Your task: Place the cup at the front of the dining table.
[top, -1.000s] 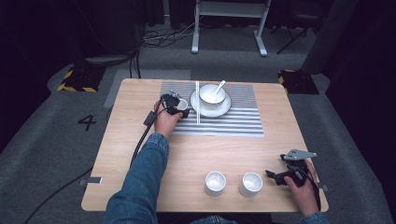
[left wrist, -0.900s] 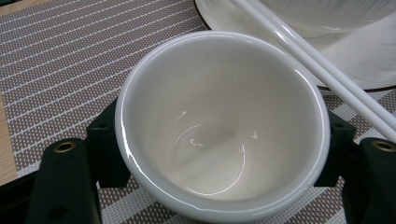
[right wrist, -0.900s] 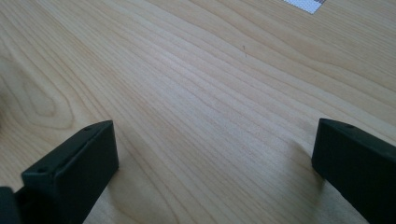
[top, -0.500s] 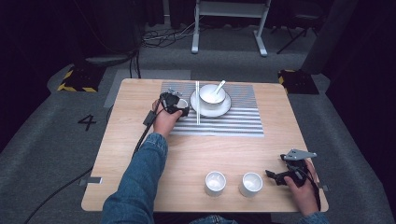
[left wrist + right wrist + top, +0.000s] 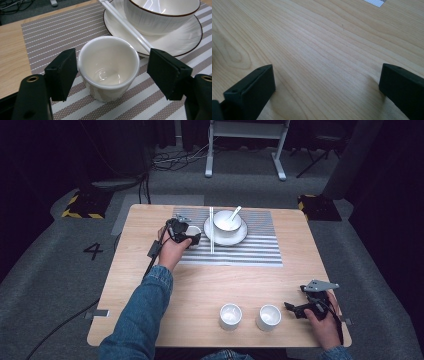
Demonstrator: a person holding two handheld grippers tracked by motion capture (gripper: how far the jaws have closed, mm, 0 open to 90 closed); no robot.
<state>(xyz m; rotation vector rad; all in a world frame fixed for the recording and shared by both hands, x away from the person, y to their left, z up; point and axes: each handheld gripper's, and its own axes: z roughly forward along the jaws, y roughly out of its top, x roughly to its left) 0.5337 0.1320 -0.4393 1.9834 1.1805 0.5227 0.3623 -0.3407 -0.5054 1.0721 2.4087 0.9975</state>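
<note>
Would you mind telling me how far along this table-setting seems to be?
Apparently done: white bowl on its plate, chopsticks alongside. In hand: the left gripper, open, straddles a small white cup on the striped placemat. Possibly left: two white cups near the right gripper.

A light wooden table (image 5: 200,285) carries a grey-and-white striped placemat (image 5: 250,251) on its far half. Two small white cups (image 5: 230,316) (image 5: 269,317) stand side by side directly on the bare wood near the front edge, well apart from the placemat. The table stands on a grey carpeted floor (image 5: 60,280).
</note>
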